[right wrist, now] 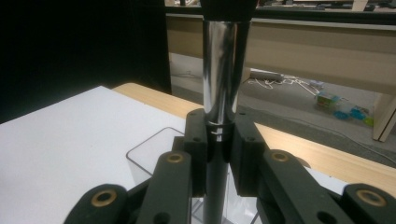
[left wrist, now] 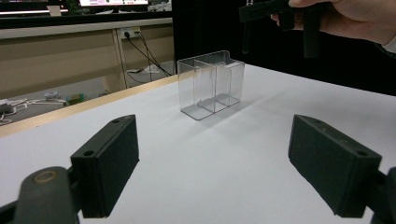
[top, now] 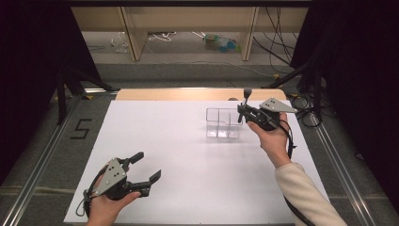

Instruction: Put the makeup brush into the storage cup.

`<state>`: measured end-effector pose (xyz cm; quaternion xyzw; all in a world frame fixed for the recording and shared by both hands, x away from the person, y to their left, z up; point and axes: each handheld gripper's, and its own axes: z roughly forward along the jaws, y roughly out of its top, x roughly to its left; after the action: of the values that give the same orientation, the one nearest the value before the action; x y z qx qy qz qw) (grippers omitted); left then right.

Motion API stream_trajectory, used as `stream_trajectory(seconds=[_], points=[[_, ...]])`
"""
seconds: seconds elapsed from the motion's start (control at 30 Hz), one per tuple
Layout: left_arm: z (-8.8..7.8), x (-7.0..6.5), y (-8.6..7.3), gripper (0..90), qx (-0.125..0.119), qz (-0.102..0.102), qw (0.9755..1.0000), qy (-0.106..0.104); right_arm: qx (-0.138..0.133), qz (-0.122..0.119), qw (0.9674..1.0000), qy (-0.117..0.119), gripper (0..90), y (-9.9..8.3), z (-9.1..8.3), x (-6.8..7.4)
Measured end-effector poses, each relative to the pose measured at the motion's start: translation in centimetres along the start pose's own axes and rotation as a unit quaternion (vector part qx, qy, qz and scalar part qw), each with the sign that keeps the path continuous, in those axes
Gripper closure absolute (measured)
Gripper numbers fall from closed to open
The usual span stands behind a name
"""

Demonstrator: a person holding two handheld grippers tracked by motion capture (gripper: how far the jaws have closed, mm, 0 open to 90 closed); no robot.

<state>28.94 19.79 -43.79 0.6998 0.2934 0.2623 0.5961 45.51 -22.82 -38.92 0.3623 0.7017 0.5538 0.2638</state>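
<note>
Right gripper [top: 242, 114] pinches shiny stick [right wrist: 225, 84], holds it upright just above clear box [top: 224, 123], likely to drop it in slot. Left gripper [top: 146, 165] spread wide, holds nothing, waits near front of white counter [top: 188, 169].
</note>
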Motion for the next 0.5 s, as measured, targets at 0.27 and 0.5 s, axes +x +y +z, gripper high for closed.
stream_trajectory(seconds=[0.27, 0.5], points=[[0.01, 0.02, 0.00, 16.3, 0.000, 0.001, 1.0000, -0.001, 0.003, 0.001, 1.0000, -0.002, 79.5, 0.08, 0.27, -0.14], [-0.01, 0.01, 0.01, 16.3, 0.000, 0.000, 1.0000, 0.000, 0.008, 0.003, 0.9999, -0.007, 79.5, 0.09, 0.38, -0.26]])
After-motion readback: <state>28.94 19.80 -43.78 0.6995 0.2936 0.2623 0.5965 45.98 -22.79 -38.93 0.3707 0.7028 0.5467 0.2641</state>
